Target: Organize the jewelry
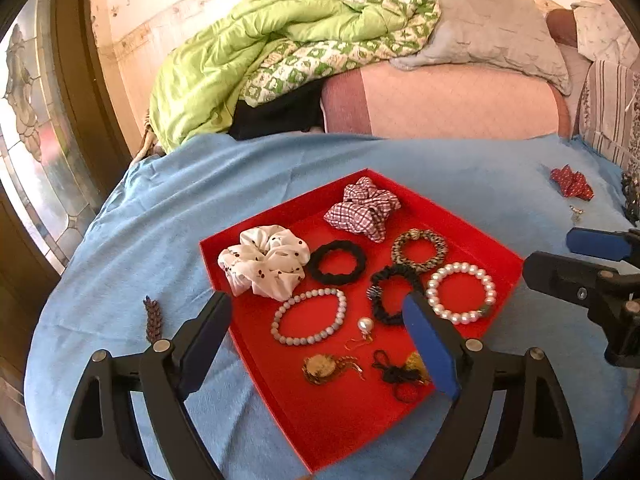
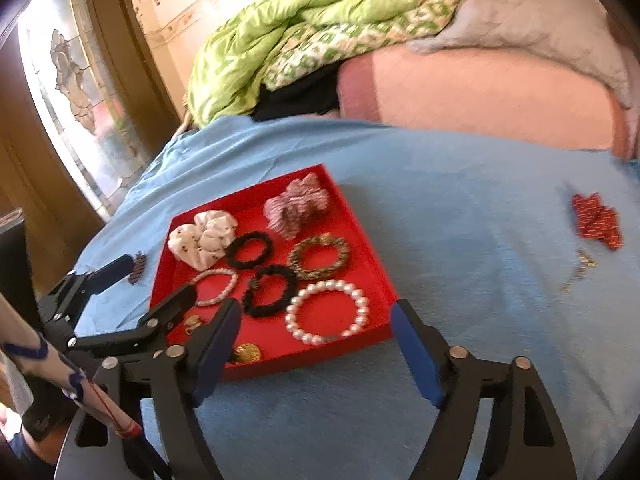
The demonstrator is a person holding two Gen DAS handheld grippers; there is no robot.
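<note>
A red tray [image 1: 248,352] on the blue cloth holds a white scrunchie [image 1: 266,264], a checked scrunchie [image 1: 362,206], black hair ties, a leopard tie [image 1: 419,249], a white pearl bracelet [image 1: 460,292], a grey bead bracelet [image 1: 308,316], a pearl earring [image 1: 364,326] and small gold and black pieces. My left gripper [image 1: 320,344] is open and empty over the tray's near side. My right gripper [image 2: 316,352] is open and empty at the tray's near right edge [image 2: 384,334]. A red scrunchie [image 2: 596,220] and a small gold piece [image 2: 580,266] lie on the cloth at right. A dark beaded piece [image 1: 152,318] lies left of the tray.
The blue cloth [image 1: 480,184] covers a round surface. Behind it lie a green quilt [image 1: 248,52], a grey pillow [image 1: 492,28] and a pink cushion [image 1: 460,100]. A stained-glass door [image 1: 32,128] stands at left. Dark items [image 1: 630,196] sit at the far right edge.
</note>
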